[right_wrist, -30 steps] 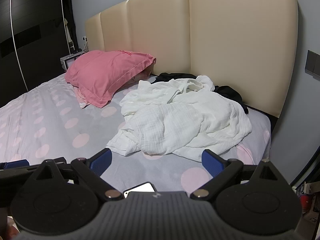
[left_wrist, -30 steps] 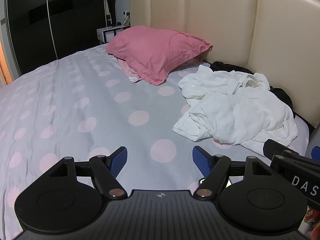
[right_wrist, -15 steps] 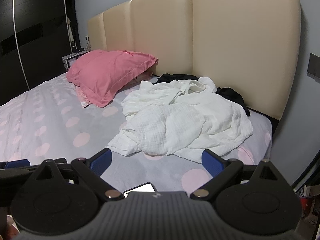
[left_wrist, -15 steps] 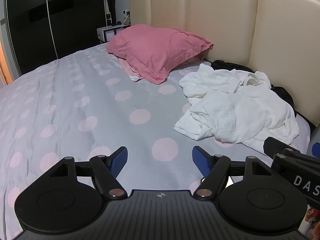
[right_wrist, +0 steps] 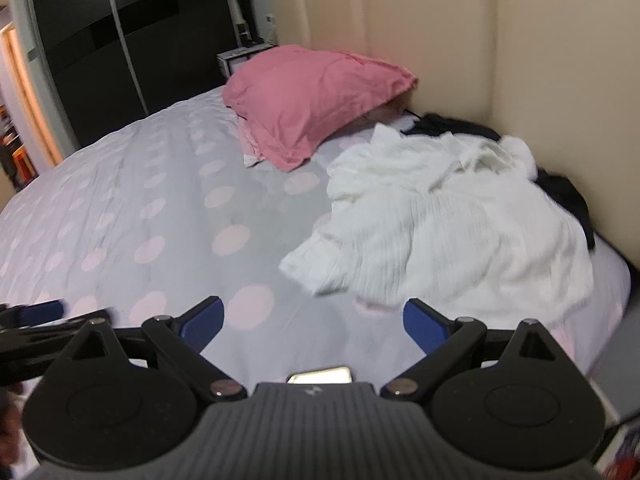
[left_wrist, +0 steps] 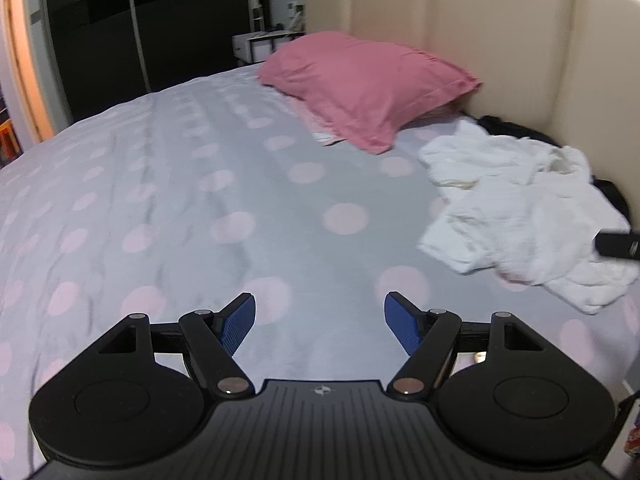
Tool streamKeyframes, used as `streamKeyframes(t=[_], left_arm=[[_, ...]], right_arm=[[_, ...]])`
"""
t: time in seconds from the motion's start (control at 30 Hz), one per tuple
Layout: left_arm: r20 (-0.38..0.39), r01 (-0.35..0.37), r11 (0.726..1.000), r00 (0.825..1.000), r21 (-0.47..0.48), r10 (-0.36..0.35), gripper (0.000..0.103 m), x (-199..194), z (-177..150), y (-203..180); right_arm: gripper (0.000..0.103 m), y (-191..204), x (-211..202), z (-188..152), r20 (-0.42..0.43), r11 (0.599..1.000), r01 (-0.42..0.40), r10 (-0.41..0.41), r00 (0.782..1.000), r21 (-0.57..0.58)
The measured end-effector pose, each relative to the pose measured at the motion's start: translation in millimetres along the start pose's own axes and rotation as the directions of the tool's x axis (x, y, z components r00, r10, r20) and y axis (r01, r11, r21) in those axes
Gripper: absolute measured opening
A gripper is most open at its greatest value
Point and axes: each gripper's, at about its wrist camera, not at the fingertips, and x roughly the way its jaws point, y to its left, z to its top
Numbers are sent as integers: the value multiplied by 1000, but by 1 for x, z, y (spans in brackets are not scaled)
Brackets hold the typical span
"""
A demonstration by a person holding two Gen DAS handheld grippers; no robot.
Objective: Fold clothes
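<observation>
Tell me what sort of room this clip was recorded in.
A home bedroom, most likely: a bed with a polka-dot sheet and padded cream headboard, a pink pillow against it, and a crumpled white garment lying on the sheet, unfolded.

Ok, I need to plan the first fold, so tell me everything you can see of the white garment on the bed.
The white garment is a crumpled, unfolded heap of soft, crinkled, gauze-like cloth, with bunched folds and one corner trailing toward the bed's middle. It lies on the grey, pink-dotted sheet near the beige headboard, beside the pink pillow without clearly touching it. Its far edge overlaps dark clothing. Neither gripper touches it; both stand open, short of it.
</observation>
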Motion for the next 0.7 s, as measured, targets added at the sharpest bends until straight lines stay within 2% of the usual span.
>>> streamKeyframes(t=[0.13,0.23,0.37,0.5,0.57,0.6,0.63,0.67,0.7], left_arm=[[-36,-50,999,998,-13,49,70,9,-9,28],[-75,-83,996,994,-33,80,70,16,-21,50],[-117,-122,991,987,-62,114,70,23,-36,77],[-155,-160,983,977,-92,145,70,29,-48,102],[-175,-180,978,972,-106,159,70,31,-55,115],[-181,-186,976,970,-113,164,70,32,-57,119],[-184,-191,975,969,-118,167,70,31,-58,123],[-185,-194,973,968,-122,170,70,30,-59,127],[-185,-198,972,967,-126,173,70,28,-61,130]], right_arm=[[97,-25,47,14,-10,996,0,-1,1000,-85],[97,-38,96,15,-68,992,40,-48,997,-122],[96,-47,157,14,-150,993,44,-60,987,-107],[81,-48,197,15,-200,993,64,-82,976,-96],[80,-49,212,13,-230,991,95,-114,966,-91],[69,-50,218,13,-242,990,107,-125,962,-87],[37,-51,223,12,-253,989,118,-136,958,-85],[27,-52,225,12,-260,989,125,-141,955,-79],[25,-53,224,14,-262,990,126,-140,955,-70]])
